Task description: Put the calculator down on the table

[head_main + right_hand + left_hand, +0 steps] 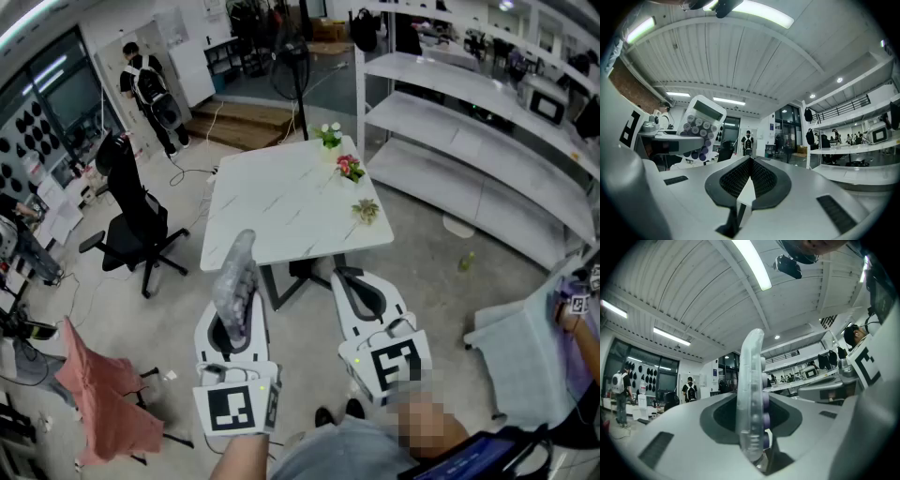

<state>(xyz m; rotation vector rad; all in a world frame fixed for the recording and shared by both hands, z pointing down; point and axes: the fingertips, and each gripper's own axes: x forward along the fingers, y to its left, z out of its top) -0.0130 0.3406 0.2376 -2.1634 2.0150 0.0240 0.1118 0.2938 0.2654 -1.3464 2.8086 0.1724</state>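
Note:
A pale calculator (pixel 235 278) with grey and purple keys stands upright in my left gripper (pixel 232 314), which is shut on its lower end. In the left gripper view the calculator (pixel 751 394) shows edge-on between the jaws of the left gripper (pixel 752 416). My right gripper (pixel 361 281) is beside it, shut with nothing in it; its jaws meet in the right gripper view (pixel 750 164), where the calculator (pixel 698 126) shows at the left. Both grippers hang over the floor, short of the near edge of the white marble table (pixel 281 220).
Three small flower pots (pixel 349 169) stand along the table's right side. A black office chair (pixel 141 225) is left of the table, and a pink cloth (pixel 98 394) lies at lower left. White shelving (pixel 469 122) runs along the right. A person (pixel 150 89) stands far back.

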